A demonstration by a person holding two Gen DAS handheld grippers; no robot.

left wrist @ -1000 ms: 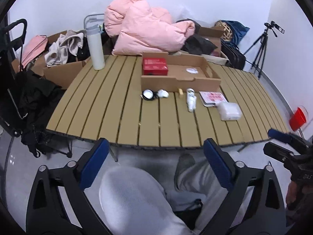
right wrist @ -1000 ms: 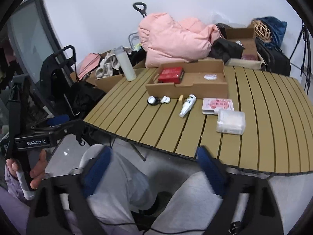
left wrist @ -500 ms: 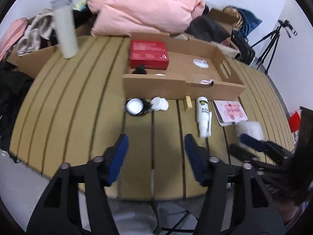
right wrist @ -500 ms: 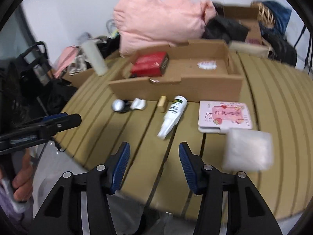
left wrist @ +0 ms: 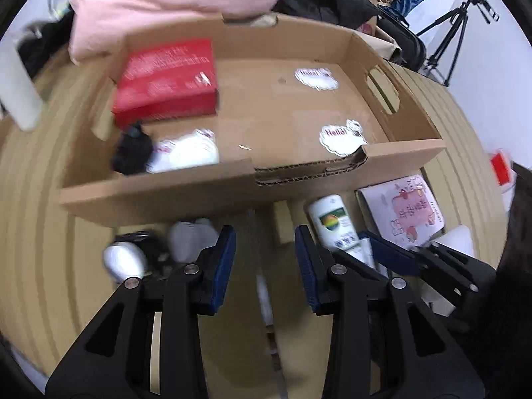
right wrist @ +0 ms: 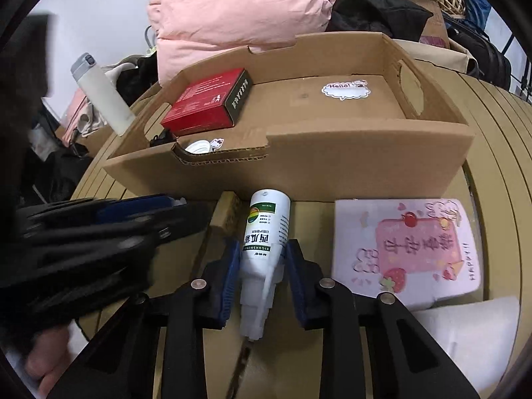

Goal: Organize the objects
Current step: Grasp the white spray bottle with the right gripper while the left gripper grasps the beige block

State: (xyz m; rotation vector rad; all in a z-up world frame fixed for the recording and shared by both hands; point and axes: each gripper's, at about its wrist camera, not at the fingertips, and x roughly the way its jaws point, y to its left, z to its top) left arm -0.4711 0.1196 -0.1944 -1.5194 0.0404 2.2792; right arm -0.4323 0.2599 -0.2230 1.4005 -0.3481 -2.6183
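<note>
A white spray bottle [right wrist: 264,249] is seen lying on the slatted wooden table [right wrist: 492,139], its flat base toward the cardboard tray [right wrist: 299,163] at 12 o'clock and its nozzle toward 6 o'clock. The right gripper [right wrist: 262,279] is placed astride the bottle's lower body with its blue pads [right wrist: 229,282] set narrowly on either side; whether the pads press on the bottle cannot be told. A small tan block [right wrist: 227,211] lies just beside the bottle at 10 o'clock, and a pink card [right wrist: 409,249] lies at 3 o'clock of it, with a white foam pad [right wrist: 472,329] at the card's 5 o'clock. Inside the tray a red box [right wrist: 206,103] is found at the 10 o'clock corner. The left gripper [left wrist: 264,266] is held over bare slats near the tray's front wall, its jaws moderately apart with nothing between them; a round white object [left wrist: 124,261] and a blurred white item [left wrist: 191,241] are seen at its 9 o'clock, and the bottle at its 2 o'clock.
</note>
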